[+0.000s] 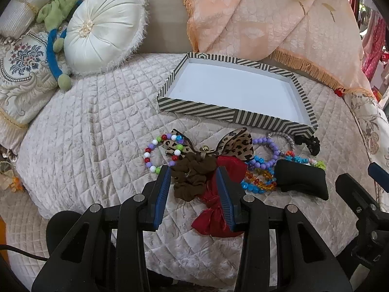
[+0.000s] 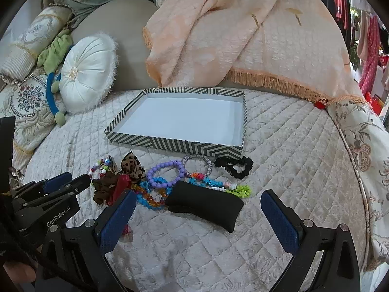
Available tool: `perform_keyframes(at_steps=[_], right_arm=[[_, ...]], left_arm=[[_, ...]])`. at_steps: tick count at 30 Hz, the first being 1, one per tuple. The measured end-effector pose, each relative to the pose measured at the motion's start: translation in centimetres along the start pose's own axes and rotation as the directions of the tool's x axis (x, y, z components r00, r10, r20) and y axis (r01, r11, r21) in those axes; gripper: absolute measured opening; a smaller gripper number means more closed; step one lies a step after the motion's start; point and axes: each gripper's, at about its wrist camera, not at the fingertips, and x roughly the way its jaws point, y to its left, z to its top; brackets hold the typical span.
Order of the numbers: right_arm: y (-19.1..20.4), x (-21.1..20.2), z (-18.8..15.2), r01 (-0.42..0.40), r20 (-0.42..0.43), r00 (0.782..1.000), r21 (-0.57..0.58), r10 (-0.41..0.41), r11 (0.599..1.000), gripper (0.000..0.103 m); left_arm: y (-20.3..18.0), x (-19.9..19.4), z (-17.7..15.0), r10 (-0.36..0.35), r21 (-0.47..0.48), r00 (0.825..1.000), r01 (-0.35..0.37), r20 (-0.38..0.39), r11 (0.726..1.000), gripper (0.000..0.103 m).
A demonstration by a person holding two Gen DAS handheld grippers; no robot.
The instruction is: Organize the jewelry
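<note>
Nothing lies in the tray (image 1: 233, 90) yet; we judge sorting unstarted. The pile (image 1: 218, 165) sits just before it. Our left gripper (image 1: 194, 177) straddles the scrunchie (image 1: 192, 177), unclenched; right gripper (image 2: 197, 209) gapes, empty. Next: close, lift.

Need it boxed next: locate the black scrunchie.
In the right wrist view, the black scrunchie lies on the quilt right of centre, just below the striped tray's near right corner, beside the silver bracelet.
</note>
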Motion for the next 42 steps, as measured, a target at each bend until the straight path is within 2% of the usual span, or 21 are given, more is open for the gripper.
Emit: perform_keyframes(at_steps=[13,42], right_arm=[[0.3,0.0,0.0,-0.034,0.013,0.999,0.014,0.034,0.999,0.102],[-0.2,1.8,-0.6,-0.072,-0.052,0.996,0.026,0.073,0.997,0.102]], left_arm=[[0.2,-0.2,0.0,0.01,0.001,1.0,-0.01,0.0,1.0,0.038],[0.2,1.3,-0.4,0.015,-0.002,0.999,-0.015,-0.04,1.0,0.038]])
